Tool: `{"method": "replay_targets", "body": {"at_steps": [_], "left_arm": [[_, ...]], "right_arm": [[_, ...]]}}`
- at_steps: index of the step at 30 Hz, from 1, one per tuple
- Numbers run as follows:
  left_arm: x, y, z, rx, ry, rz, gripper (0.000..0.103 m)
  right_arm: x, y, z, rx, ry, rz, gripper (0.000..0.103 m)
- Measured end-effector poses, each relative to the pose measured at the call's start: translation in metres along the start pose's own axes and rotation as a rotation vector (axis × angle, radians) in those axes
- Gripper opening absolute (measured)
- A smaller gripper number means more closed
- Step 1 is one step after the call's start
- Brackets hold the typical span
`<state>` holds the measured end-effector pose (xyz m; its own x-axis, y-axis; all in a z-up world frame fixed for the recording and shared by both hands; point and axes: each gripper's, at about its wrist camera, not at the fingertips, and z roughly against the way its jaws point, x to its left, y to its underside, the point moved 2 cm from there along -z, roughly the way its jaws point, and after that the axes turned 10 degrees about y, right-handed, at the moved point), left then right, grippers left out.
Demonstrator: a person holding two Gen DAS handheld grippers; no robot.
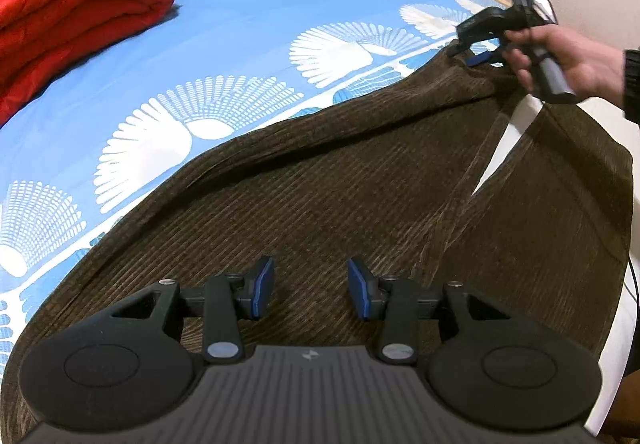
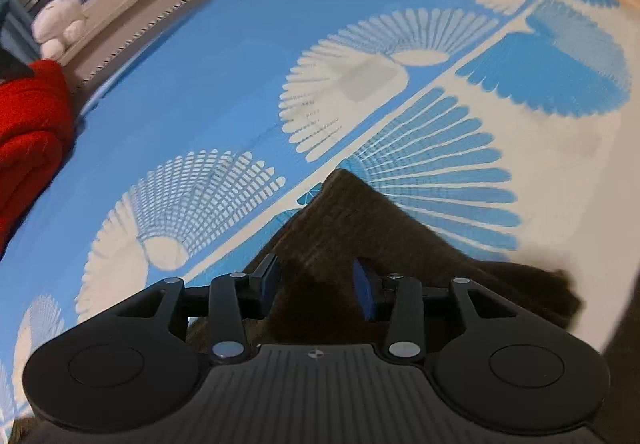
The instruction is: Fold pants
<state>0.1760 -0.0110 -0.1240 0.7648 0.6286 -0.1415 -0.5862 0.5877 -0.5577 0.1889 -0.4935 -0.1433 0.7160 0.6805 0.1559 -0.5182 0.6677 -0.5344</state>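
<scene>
The bed, under a blue sheet printed with white fans, carries everything here, so places are given from it. Across its near side lie the pants, brown corduroy, spread fairly flat with the two legs running toward the bed's right edge, a pale sliver of sheet showing between them. A folded red quilt sits at the bed's far left corner, well apart from the pants; soft toys stand on a ledge beyond the bed.

The right gripper is at the leg end, toward the bed's right side, and the right wrist view shows a peak of corduroy rising between its pads. The jaws stand fairly apart around the thick cloth, so I judge it is holding the fabric, but a firm pinch cannot be confirmed. The left gripper hovers over the seat of the pants, near the bed's front edge, jaws wide and holding nothing.

The step in hand looks like bringing the legs together or over. To do it well, the right gripper should catch both layers of cloth, lift only enough to clear the sheet, and travel straight along the seam. The left gripper would best press or pinch the waist part so the pants do not drag.
</scene>
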Motion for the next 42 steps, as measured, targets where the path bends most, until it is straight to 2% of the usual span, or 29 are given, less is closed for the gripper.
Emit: {"method": "replay_targets", "body": {"at_steps": [3,5,6,7,8,11,12,15,16,17,18,19,21,24,25,27,29,30,31,33,35,36,38,39,42], "left_arm": [[0.003,0.002,0.003,-0.001,-0.005,-0.003,0.045],[0.005,0.005,0.005,0.004,-0.013,-0.012,0.045],[0.007,0.006,0.006,0.006,-0.017,-0.014,0.045],[0.008,0.008,0.006,0.009,-0.023,-0.015,0.045],[0.010,0.009,0.007,0.010,-0.027,-0.011,0.045],[0.014,0.011,0.010,0.004,-0.039,-0.002,0.045],[0.015,0.011,0.012,-0.001,-0.044,0.001,0.045],[0.018,0.009,0.020,-0.020,-0.056,0.013,0.045],[0.018,0.009,0.022,-0.027,-0.056,0.015,0.045],[0.019,0.008,0.025,-0.036,-0.056,0.017,0.045],[0.020,0.007,0.027,-0.042,-0.061,0.019,0.045],[0.021,0.007,0.029,-0.049,-0.067,0.023,0.045],[0.024,0.004,0.033,-0.063,-0.082,0.045,0.045],[0.025,-0.001,0.040,-0.095,-0.107,0.067,0.045],[0.026,-0.003,0.043,-0.108,-0.116,0.076,0.045],[0.028,-0.006,0.050,-0.135,-0.134,0.100,0.045],[0.031,-0.007,0.056,-0.154,-0.157,0.130,0.045],[0.034,-0.007,0.060,-0.163,-0.173,0.146,0.045],[0.038,-0.007,0.063,-0.173,-0.190,0.166,0.045],[0.047,-0.005,0.070,-0.185,-0.221,0.215,0.045],[0.056,-0.002,0.077,-0.195,-0.240,0.256,0.045],[0.059,0.000,0.080,-0.198,-0.248,0.268,0.045],[0.064,0.004,0.086,-0.199,-0.261,0.273,0.045],[0.066,0.006,0.088,-0.198,-0.266,0.272,0.045],[0.072,0.011,0.094,-0.194,-0.281,0.279,0.045]], "right_arm": [[0.015,-0.003,-0.005,-0.042,0.054,0.008,0.051],[0.030,-0.004,-0.013,-0.064,0.116,0.058,0.050],[0.037,-0.005,-0.015,-0.076,0.151,0.080,0.042],[0.042,-0.006,-0.015,-0.089,0.181,0.099,0.026],[0.047,-0.007,-0.015,-0.103,0.195,0.120,0.015],[0.060,-0.017,-0.022,-0.150,0.237,0.148,0.007],[0.063,-0.023,-0.025,-0.172,0.224,0.134,0.004],[0.063,-0.044,-0.027,-0.244,0.056,0.053,0.004],[0.061,-0.051,-0.025,-0.265,0.044,0.045,0.007],[0.058,-0.054,-0.022,-0.266,0.069,0.043,0.012],[0.053,-0.057,-0.020,-0.243,0.088,0.042,0.025],[0.045,-0.056,-0.016,-0.221,0.078,0.034,0.032],[0.020,-0.049,0.001,-0.218,0.076,0.013,0.033],[-0.019,-0.028,0.024,-0.214,0.159,-0.009,0.035],[-0.032,-0.018,0.029,-0.204,0.188,-0.027,0.040],[-0.057,0.001,0.037,-0.164,0.273,-0.081,0.047],[-0.081,0.015,0.037,-0.083,0.337,-0.168,0.050],[-0.091,0.021,0.034,-0.046,0.328,-0.217,0.052],[-0.096,0.026,0.034,-0.047,0.303,-0.244,0.053],[-0.090,0.029,0.034,-0.084,0.308,-0.158,0.055],[-0.083,0.032,0.031,-0.102,0.272,-0.105,0.056],[-0.081,0.033,0.031,-0.110,0.253,-0.098,0.054],[-0.072,0.033,0.030,-0.121,0.243,-0.081,0.027],[-0.068,0.033,0.030,-0.122,0.221,-0.061,0.010],[-0.064,0.029,0.037,-0.163,0.239,-0.038,0.005]]}}
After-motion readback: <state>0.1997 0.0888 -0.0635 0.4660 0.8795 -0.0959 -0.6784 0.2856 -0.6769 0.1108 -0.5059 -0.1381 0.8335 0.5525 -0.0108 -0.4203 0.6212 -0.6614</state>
